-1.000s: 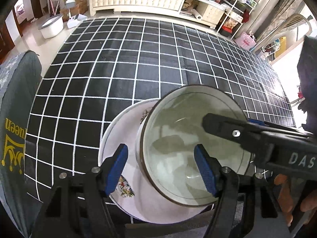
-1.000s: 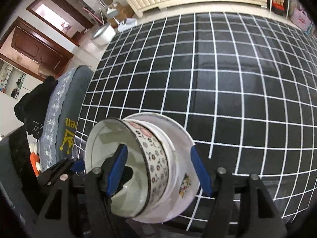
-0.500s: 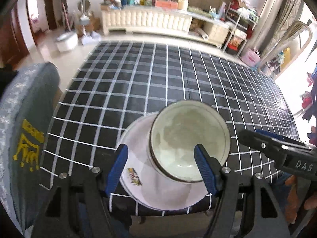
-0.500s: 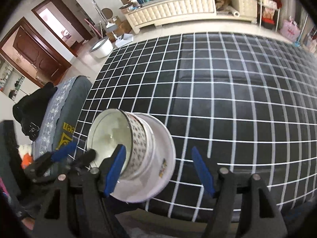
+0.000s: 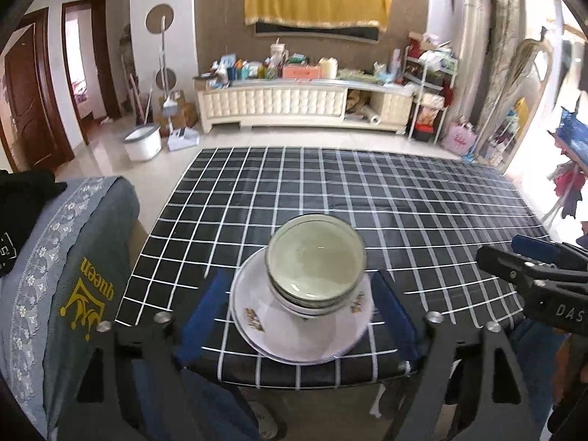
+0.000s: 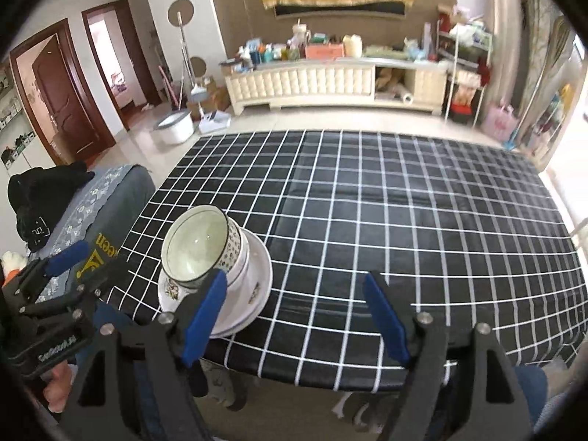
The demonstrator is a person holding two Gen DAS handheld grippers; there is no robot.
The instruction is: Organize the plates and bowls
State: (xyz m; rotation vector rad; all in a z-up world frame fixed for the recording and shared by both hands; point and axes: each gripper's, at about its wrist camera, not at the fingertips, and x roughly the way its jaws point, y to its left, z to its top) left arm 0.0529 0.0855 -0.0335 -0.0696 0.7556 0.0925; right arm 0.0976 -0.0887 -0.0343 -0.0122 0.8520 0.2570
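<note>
A stack of bowls (image 5: pixel 316 268) with dark rims stands on a white plate (image 5: pixel 279 334) with small printed motifs, near the table's front edge. In the right wrist view the same bowls (image 6: pixel 200 248) and plate (image 6: pixel 253 294) sit at the left. My left gripper (image 5: pixel 297 316) is open, pulled back in front of the stack, touching nothing. My right gripper (image 6: pixel 294 316) is open too, to the right of the stack, with nothing between its blue pads. The right gripper (image 5: pixel 529 261) also shows at the right edge of the left wrist view.
The table (image 5: pixel 404 213) wears a black cloth with a white grid. A grey chair back (image 5: pixel 70 264) with "queen" lettering stands at the left. Beyond the table lie a tiled floor, a white basin (image 5: pixel 141 143) and a cream sideboard (image 5: pixel 305 101).
Both grippers have drawn back and risen away from the stack, which stays on the table. The right gripper's fingers, earlier around the bowls, now stand clear of them.
</note>
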